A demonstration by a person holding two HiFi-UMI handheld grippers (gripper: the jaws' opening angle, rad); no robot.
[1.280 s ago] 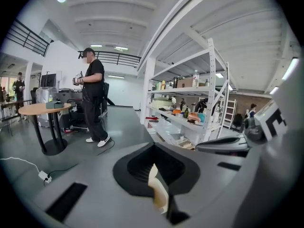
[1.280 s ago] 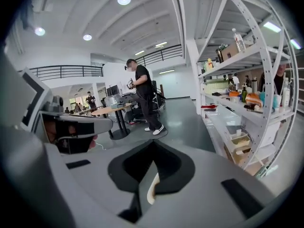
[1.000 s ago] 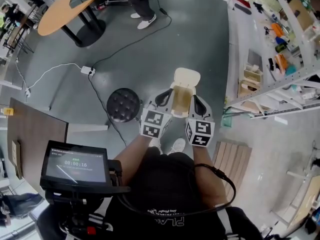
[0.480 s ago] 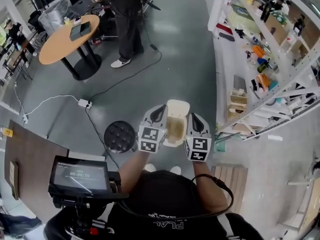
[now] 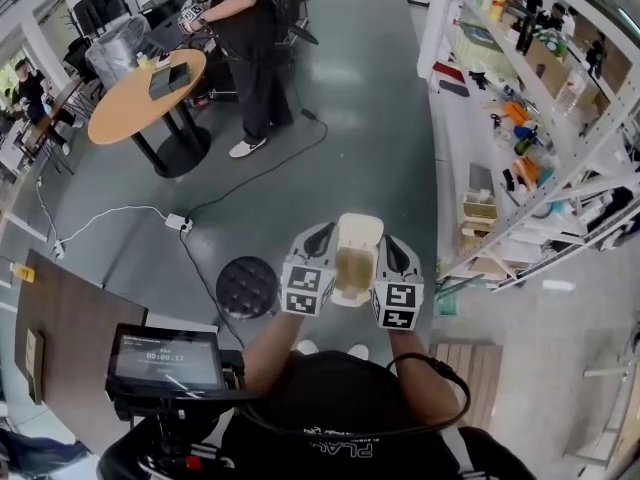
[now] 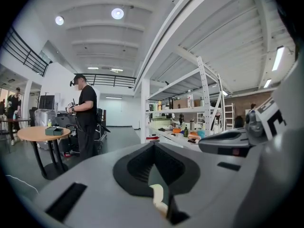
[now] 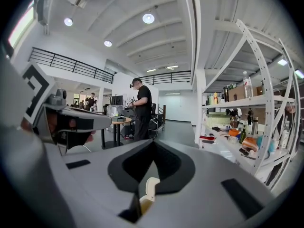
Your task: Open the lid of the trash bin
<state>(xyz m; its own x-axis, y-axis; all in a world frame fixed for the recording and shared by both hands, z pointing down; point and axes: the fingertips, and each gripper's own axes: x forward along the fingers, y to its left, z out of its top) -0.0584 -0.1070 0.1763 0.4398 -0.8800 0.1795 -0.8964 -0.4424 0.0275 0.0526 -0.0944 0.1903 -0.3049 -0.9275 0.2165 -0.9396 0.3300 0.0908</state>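
The trash bin [image 5: 352,268], small and cream-coloured, is sitting between the two grippers in front of the person's chest, high above the grey floor. Its long axis is running straight away from the person and its mouth is facing up toward the head camera. The lid [image 5: 360,231] is standing open at the far end, showing a yellowish-brown inside.

The left gripper [image 5: 325,236] is flanking the bin's left side and the right gripper [image 5: 392,246] its right side, both pointing forward. In the left gripper view the jaws are standing nearly together on a thin cream edge of the bin [image 6: 158,196]. In the right gripper view the jaws are likewise pinching narrowly on a cream edge [image 7: 148,186].

No label is showing on the bin. The marker cubes are carrying only black-and-white square patterns. A small screen [image 5: 165,358] at lower left is showing a timer that seems to read 00:00:17, and the letters "PLA" are appearing upside down on the black shirt.

Ahead, another person [image 5: 245,38] is standing beside a round wooden bench [image 5: 145,98].
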